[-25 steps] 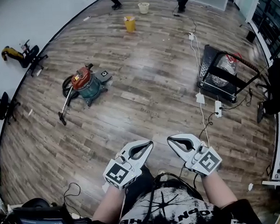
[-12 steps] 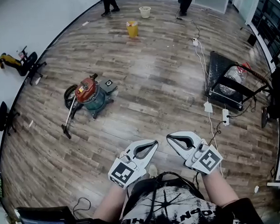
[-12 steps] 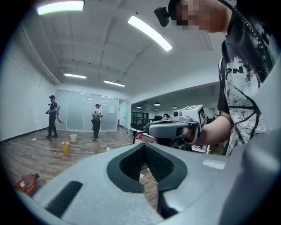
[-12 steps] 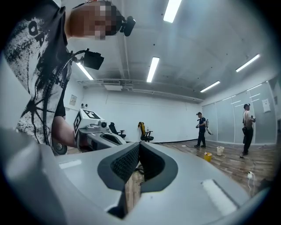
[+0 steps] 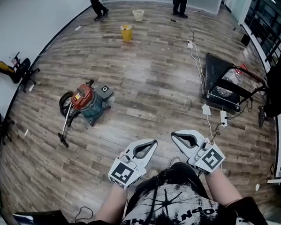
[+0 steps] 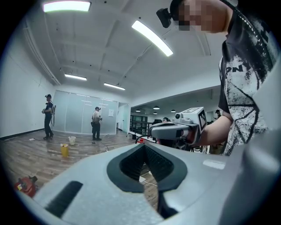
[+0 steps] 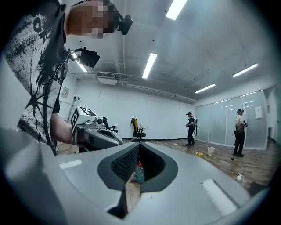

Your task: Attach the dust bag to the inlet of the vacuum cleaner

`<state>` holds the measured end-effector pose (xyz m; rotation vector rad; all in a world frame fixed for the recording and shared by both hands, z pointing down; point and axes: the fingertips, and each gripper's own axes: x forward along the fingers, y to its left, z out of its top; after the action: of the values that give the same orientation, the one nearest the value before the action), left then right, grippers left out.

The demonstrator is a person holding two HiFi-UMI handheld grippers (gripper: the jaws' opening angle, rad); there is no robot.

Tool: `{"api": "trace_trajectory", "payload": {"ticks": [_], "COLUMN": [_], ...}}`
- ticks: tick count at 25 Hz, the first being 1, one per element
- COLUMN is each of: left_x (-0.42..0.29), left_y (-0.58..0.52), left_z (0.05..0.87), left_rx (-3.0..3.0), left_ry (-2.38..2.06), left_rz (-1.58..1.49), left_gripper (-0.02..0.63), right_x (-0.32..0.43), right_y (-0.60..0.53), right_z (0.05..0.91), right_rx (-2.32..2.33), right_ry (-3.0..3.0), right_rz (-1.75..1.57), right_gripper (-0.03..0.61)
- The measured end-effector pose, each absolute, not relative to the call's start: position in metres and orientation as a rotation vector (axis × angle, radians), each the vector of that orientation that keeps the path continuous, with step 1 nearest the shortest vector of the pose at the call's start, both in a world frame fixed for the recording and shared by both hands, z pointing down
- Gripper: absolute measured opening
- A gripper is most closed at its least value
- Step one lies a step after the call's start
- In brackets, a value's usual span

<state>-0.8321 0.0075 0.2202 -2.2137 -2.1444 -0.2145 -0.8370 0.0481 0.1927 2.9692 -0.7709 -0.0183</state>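
The vacuum cleaner [image 5: 87,102] has a red top and a teal drum and stands on the wood floor at the left, its hose and wand [image 5: 64,129] trailing toward me. It also shows small through the right gripper's jaw notch [image 7: 138,172] and low left in the left gripper view [image 6: 25,185]. I see no dust bag that I can pick out. My left gripper [image 5: 153,143] and right gripper [image 5: 175,136] are held side by side in front of my body, well short of the vacuum. Both are shut and empty.
A black wheeled rack [image 5: 222,83] holding a crumpled clear bag stands at the right, with white cables and a power strip [image 5: 221,118] on the floor beside it. A yellow bucket [image 5: 126,33] and two people [image 5: 97,4] are far back. Office chairs [image 5: 20,69] line the left wall.
The view has moved forward across the floor: the vacuum cleaner and the black rack sit lower and nearer. Both grippers stay shut and side by side in front of me.
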Motion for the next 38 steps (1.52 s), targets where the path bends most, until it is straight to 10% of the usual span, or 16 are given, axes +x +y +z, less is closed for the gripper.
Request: {"api": "trace_trajectory", "payload": {"ticks": [38], "left_x": [-0.609], "left_y": [0.306], "left_z": [0.222], "left_rx": [-2.323], "left_ry": [-1.91], "left_rz": [-0.284], "left_gripper": [-0.002], "right_x": [-0.623], "right_y": [0.35], "right_z": [0.211], "right_rx": [2.901], "right_ry": [-1.014], "right_rz": [-0.092], "right_gripper": [0.005]}}
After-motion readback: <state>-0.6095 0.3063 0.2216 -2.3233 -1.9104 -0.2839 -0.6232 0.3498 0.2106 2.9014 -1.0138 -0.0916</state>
